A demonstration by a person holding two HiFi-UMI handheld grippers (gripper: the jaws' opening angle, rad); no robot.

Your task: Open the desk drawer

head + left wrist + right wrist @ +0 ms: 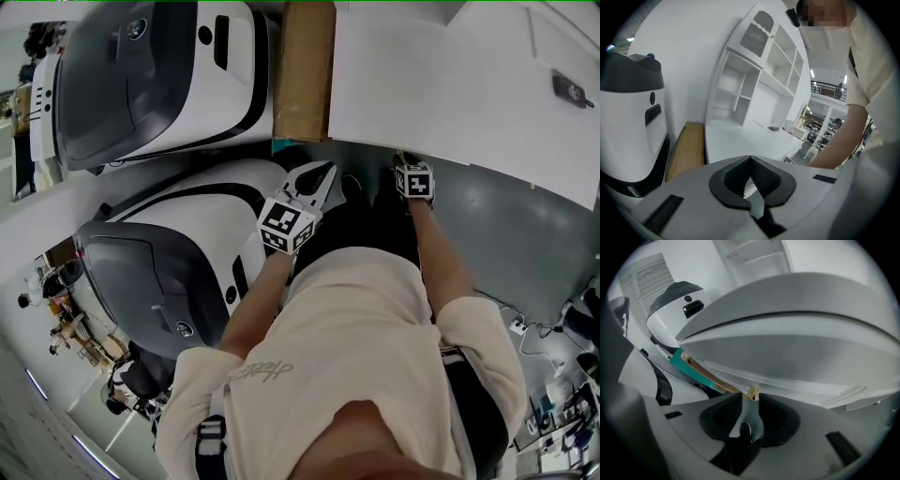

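Desk (450, 84) is showing a smooth matt white top. Cardboard box (305, 70) is looking matt brown and papery. Upper machine (159, 75) and lower machine (187, 244) are shining with glossy white plastic shells and dark satin lids. Floor (525, 234) is reading smooth dull grey. Shirt (356, 328) is looking like soft beige cloth.

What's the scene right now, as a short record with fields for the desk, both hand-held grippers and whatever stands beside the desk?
desk: white flat-topped desk, small dark object on it
desk front: nothing seen pulled out
left hand-held gripper: jaws together, empty, short of the desk
right hand-held gripper: jaws apart, empty, at the desk's front edge
beside desk: brown cardboard slab; two white-and-grey domed machines
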